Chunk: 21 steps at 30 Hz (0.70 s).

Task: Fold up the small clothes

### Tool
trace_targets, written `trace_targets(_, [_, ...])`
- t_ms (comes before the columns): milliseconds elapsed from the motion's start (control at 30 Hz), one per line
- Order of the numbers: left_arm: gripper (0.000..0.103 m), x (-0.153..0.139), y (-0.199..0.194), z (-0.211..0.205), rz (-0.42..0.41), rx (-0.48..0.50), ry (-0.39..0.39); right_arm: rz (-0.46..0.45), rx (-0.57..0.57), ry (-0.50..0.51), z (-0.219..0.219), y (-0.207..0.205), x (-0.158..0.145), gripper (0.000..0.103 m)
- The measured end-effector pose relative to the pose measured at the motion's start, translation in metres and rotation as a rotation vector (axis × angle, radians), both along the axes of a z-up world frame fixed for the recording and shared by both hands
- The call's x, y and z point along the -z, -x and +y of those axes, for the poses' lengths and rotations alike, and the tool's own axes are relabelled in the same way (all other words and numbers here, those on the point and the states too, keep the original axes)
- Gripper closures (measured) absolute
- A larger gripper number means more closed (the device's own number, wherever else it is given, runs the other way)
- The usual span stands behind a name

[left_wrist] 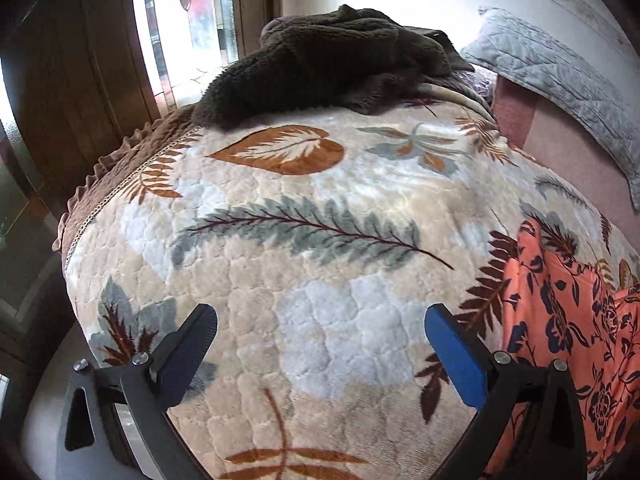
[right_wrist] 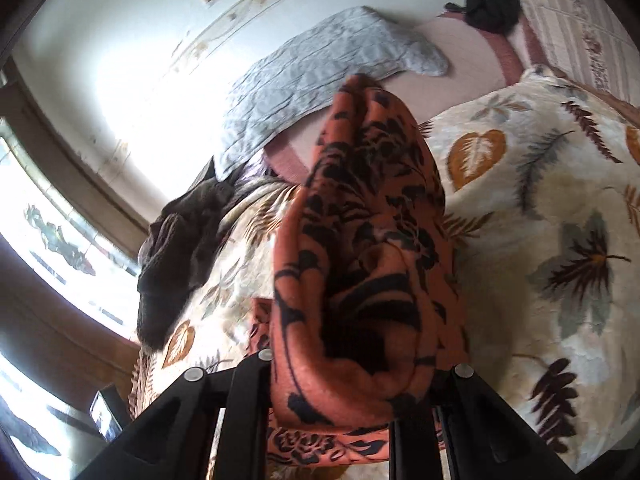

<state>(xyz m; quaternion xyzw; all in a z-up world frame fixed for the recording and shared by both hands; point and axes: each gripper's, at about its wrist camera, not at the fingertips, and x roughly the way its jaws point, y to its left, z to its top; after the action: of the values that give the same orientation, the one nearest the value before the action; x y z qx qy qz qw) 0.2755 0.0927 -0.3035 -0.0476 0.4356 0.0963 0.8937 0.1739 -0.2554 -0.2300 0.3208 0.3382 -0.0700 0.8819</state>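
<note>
An orange garment with a dark floral print (left_wrist: 568, 320) hangs and lies at the right edge of the left wrist view, over the leaf-patterned blanket (left_wrist: 320, 220). My left gripper (left_wrist: 320, 332) is open and empty above the blanket, left of the garment. In the right wrist view the same orange garment (right_wrist: 360, 260) is bunched up and fills the middle, draped over my right gripper (right_wrist: 352, 384), which is shut on it and lifts it above the blanket (right_wrist: 540, 200). The right fingertips are hidden by the cloth.
A dark brown fleece garment (left_wrist: 332, 64) lies at the bed's far end; it also shows in the right wrist view (right_wrist: 180, 256). A grey quilted pillow (left_wrist: 560, 80) leans by the wall. A wooden door and window (left_wrist: 188, 20) stand beyond the bed's left edge.
</note>
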Motion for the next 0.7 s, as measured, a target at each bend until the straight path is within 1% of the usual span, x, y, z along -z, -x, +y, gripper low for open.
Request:
trace_targets(100, [0.0,-0.001,0.001,0.018,-0.008,-0.043,-0.01,0.052,-0.118,-0.038,0.052,-0.02,0.03,0.085])
trace_targets(133, [0.0,-0.001,0.002,0.024,-0.01,-0.061,-0.011,0.087,-0.153,-0.057,0.066,-0.026,0.045,0.085])
trace_targets(200, [0.0,0.0,0.002,0.032,-0.01,-0.082,0.008,0.199,-0.241,-0.097,0.094,-0.039,0.083,0.08])
trace_targets(233, [0.0,0.001,0.002,0.034,-0.007,-0.085,0.015,0.234,-0.272,-0.106,0.105,-0.041,0.1,0.078])
trace_targets(267, [0.0,0.001,0.002,0.035,-0.003,-0.085,0.017,0.215,-0.281,-0.081,0.113,-0.038,0.106,0.077])
trace_targets(300, [0.0,0.002,0.002,0.034,-0.001,-0.082,0.018,0.17,-0.291,-0.045,0.116,-0.031,0.104,0.074])
trace_targets(333, [0.0,0.001,0.002,0.033,-0.004,-0.074,0.023,0.136,-0.32,-0.043,0.117,-0.027,0.099,0.06])
trace_targets(367, [0.0,0.0,0.002,0.03,-0.01,-0.061,0.03,0.12,-0.371,-0.086,0.114,-0.025,0.095,0.031])
trace_targets(400, [0.0,-0.002,0.003,0.028,-0.02,-0.047,0.039,0.116,-0.428,-0.153,0.111,-0.023,0.093,0.022])
trace_targets(433, [0.0,-0.005,0.003,0.025,-0.034,-0.033,0.051,0.113,-0.457,-0.189,0.108,-0.018,0.088,0.02])
trace_targets(533, [0.0,-0.017,0.008,0.014,-0.101,0.022,0.123,0.075,-0.46,-0.14,0.088,0.007,0.067,0.02])
trace_targets(567, [0.0,-0.021,0.011,0.008,-0.122,0.048,0.143,0.054,-0.45,-0.139,0.076,0.016,0.06,0.02])
trace_targets(600, [0.0,-0.024,0.013,0.0,-0.14,0.083,0.158,0.034,-0.416,-0.127,0.064,0.026,0.053,0.022])
trace_targets(667, [0.0,-0.029,0.017,-0.022,-0.16,0.168,0.172,0.013,-0.325,-0.062,0.034,0.041,0.04,0.031])
trace_targets(700, [0.0,-0.03,0.02,-0.034,-0.169,0.213,0.165,0.014,-0.292,-0.029,0.024,0.042,0.036,0.041])
